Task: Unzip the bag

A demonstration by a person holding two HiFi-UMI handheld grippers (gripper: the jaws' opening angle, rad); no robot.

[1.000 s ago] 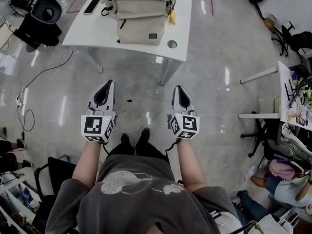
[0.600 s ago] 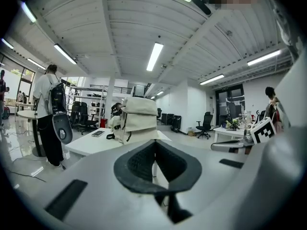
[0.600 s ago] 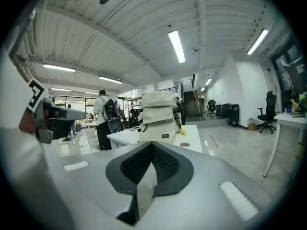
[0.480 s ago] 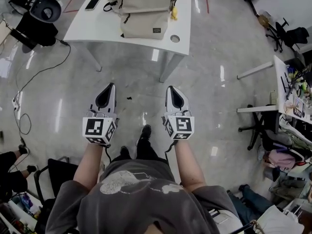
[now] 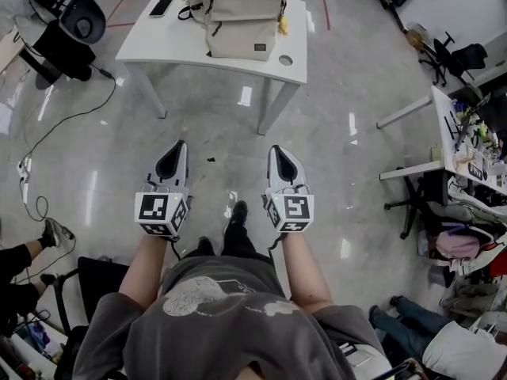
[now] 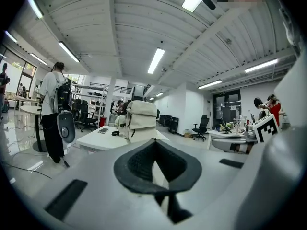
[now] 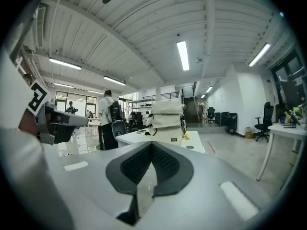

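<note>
Just changed: over the last second a shoe (image 5: 238, 212) has come forward on the floor (image 5: 356, 172), and the head view has swung a little, so the bench sits slightly further left and higher in it. The two grippers have drawn a touch closer to each other. The person looks to be walking up, not yet working.
Bag: the beige bag (image 5: 242, 14) stands upright on the far part of the white bench (image 5: 158, 46), its front pocket facing the person. It looks zipped, though the zip is too small to read.
Beside it: a phone (image 5: 161, 6) lies to the bag's left and a small yellow object (image 5: 280, 26) is just at its right edge.
Left gripper: the left gripper (image 5: 172, 158) is held out over the floor, well apart from the bench, its fingers pressed together with nothing between them.
Right gripper: the right gripper (image 5: 279, 158) is level with the left, its fingers likewise closed and empty.
Meaning for the task: the unzipping has not begun. Both gripper views show the bag straight ahead but distant.
Next need: probably to close the gap to the bench, part the fingers, then find the zip pull while the other gripper steadies the bag.
</note>
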